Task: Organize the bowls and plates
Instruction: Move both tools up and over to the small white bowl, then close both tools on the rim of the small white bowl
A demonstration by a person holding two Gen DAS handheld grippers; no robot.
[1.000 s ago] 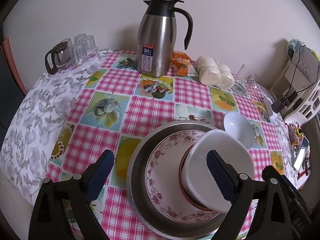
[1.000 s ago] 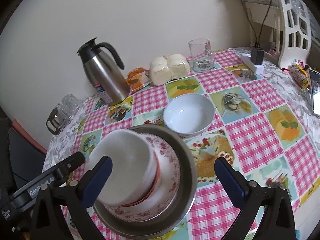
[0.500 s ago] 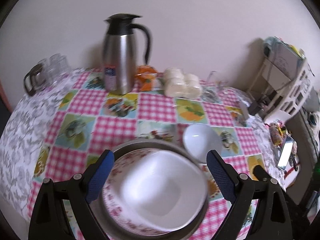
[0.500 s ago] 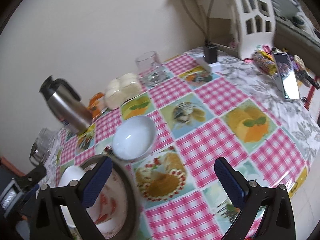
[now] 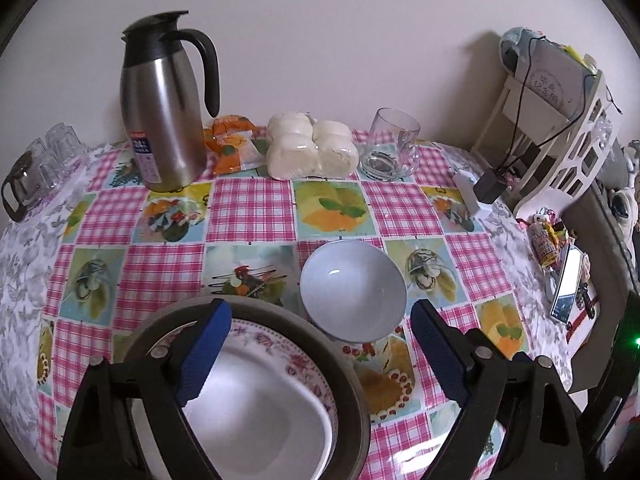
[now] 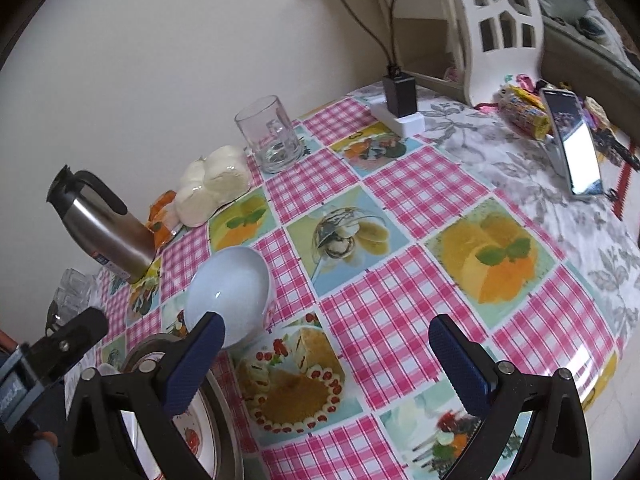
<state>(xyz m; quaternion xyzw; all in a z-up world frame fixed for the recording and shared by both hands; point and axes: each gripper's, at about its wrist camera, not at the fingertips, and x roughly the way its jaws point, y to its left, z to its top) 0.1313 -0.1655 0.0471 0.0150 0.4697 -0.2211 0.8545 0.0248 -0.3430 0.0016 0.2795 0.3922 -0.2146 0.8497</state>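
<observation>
A pale blue bowl [image 5: 353,289] sits upright on the checked tablecloth, just right of a metal basin [image 5: 352,396]. In the basin lie a floral plate [image 5: 296,360] and a white bowl [image 5: 260,412], upright. My left gripper [image 5: 320,350] is open and empty, above the basin's right part, close to the blue bowl. My right gripper [image 6: 328,364] is open and empty over the tablecloth. The blue bowl [image 6: 228,292] is by its left finger and the basin [image 6: 224,416] is at lower left.
A steel jug [image 5: 164,112], packed buns [image 5: 310,146], an orange packet [image 5: 232,146] and a glass mug [image 5: 394,146] stand along the wall. Small glasses [image 5: 36,164] are far left. A charger [image 6: 400,98], a phone [image 6: 574,144] and a white rack [image 6: 500,20] are at right.
The white bowl went from tilted in my left gripper to lying upright in the basin, released. Both grippers swung right; the right one now looks over the table's right side.
</observation>
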